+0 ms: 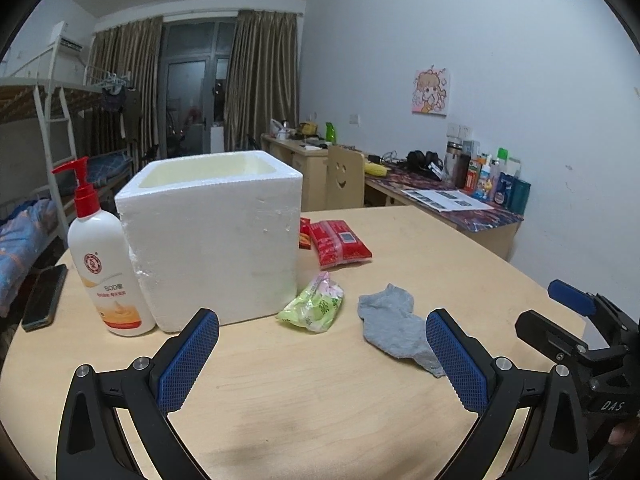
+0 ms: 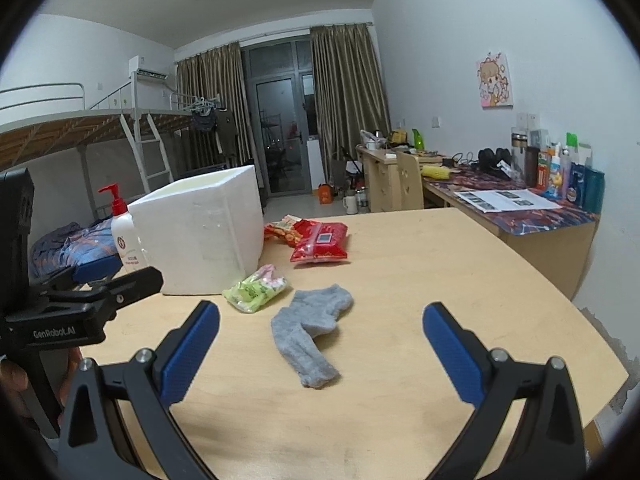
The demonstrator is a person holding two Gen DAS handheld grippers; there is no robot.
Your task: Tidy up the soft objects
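Note:
A grey sock [image 1: 394,328] [image 2: 310,332] lies flat on the wooden table [image 1: 320,400]. A green tissue pack [image 1: 314,304] [image 2: 256,288] lies beside an open white foam box [image 1: 216,232] [image 2: 200,232]. A red wet-wipe pack [image 1: 340,242] [image 2: 320,242] and a red snack bag [image 2: 282,230] lie behind. My left gripper [image 1: 322,358] is open and empty, near the front of the box. My right gripper [image 2: 320,354] is open and empty, with the sock between its fingers' line of sight. Each gripper also shows in the other's view: the right [image 1: 580,320], the left [image 2: 100,284].
A white lotion pump bottle [image 1: 104,264] [image 2: 124,236] stands left of the box. A phone [image 1: 44,298] lies at the table's left edge. A cluttered desk [image 1: 460,200] and chair stand behind on the right; a bunk bed [image 1: 40,140] stands on the left.

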